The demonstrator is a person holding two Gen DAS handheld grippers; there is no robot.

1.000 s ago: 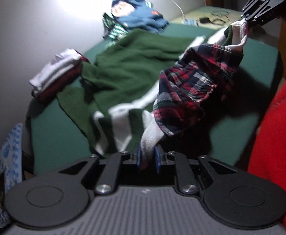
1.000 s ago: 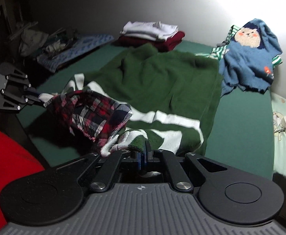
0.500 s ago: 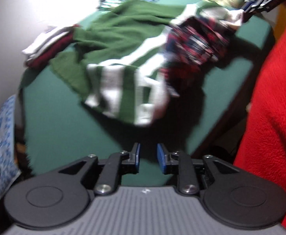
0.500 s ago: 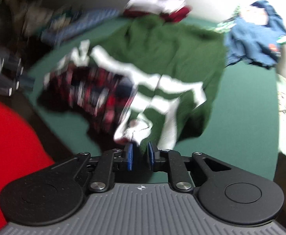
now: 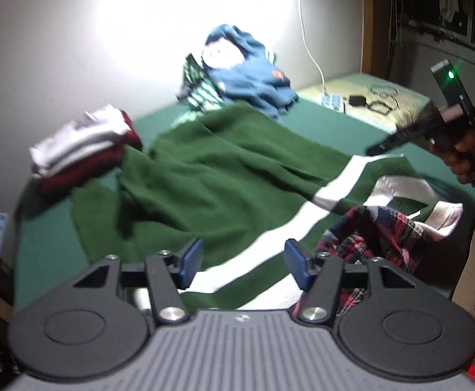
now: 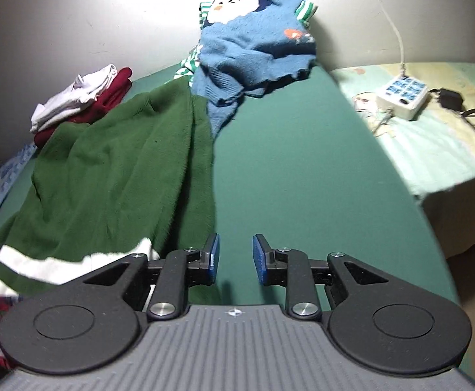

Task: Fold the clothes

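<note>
We take the green striped garment [image 5: 224, 176] as our landmark; it lies spread on the green table [image 6: 296, 169], with a plaid lining [image 5: 377, 234] bunched at its near striped end. Our left gripper [image 5: 244, 262] hangs just over that striped end, its jaws are opening and nothing is between them. Our right gripper [image 6: 235, 259] is beside the garment's right edge, over bare table; its jaws are opening too, also empty. Behind the garment lies a blue bear sweater [image 6: 257, 42], and at its far left corner a folded stack [image 6: 81, 97].

It seems to us the garment is laid down but not yet flat. To do the next step well, we should take the two near corners, pull the wrinkles out evenly, and tuck the plaid part inside before folding.
</note>
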